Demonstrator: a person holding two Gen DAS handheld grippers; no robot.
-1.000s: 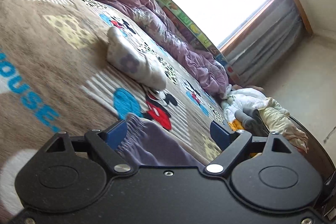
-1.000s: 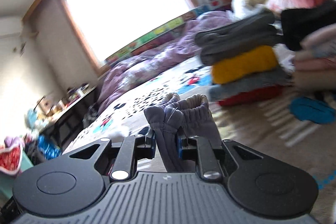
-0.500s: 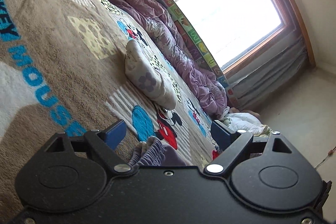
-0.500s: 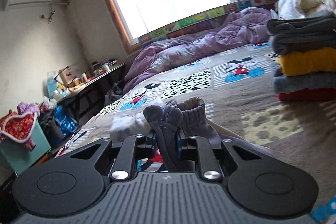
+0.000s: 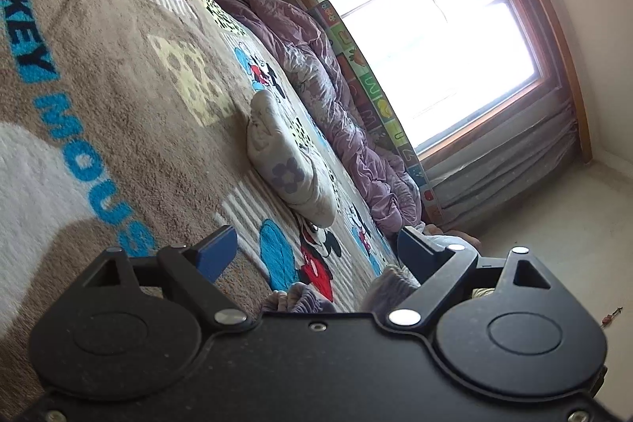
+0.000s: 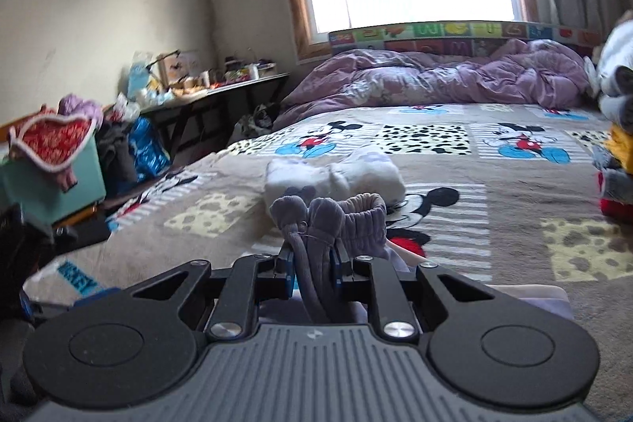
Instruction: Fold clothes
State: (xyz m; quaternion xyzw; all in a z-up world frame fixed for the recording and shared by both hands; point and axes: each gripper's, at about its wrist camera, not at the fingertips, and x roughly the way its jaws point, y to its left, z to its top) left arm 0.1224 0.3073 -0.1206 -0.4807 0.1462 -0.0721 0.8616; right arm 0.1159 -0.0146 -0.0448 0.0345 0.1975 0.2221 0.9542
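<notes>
A grey-purple garment with an elastic waistband (image 6: 328, 224) is bunched between the pads of my right gripper (image 6: 313, 269), which is shut on it above the bed. Its folds (image 5: 300, 301) also peek out just below my left gripper (image 5: 316, 250), whose blue-padded jaws stand wide open with nothing between them. A white folded piece with a purple flower print (image 5: 285, 161) lies on the cartoon-mouse blanket (image 5: 118, 97) ahead of both grippers, and shows as the white folded piece (image 6: 336, 176) in the right wrist view.
A rumpled purple duvet (image 6: 435, 78) lies along the window side of the bed. A stack of folded clothes (image 6: 617, 161) sits at the right edge. Left of the bed stand a cluttered table (image 6: 213, 89) and a teal bin (image 6: 55, 176) with fabrics.
My right gripper swung left with the garment, so the folded stack slid to the frame's right edge. The left gripper pulled back, and less of the purple garment shows beneath it.
</notes>
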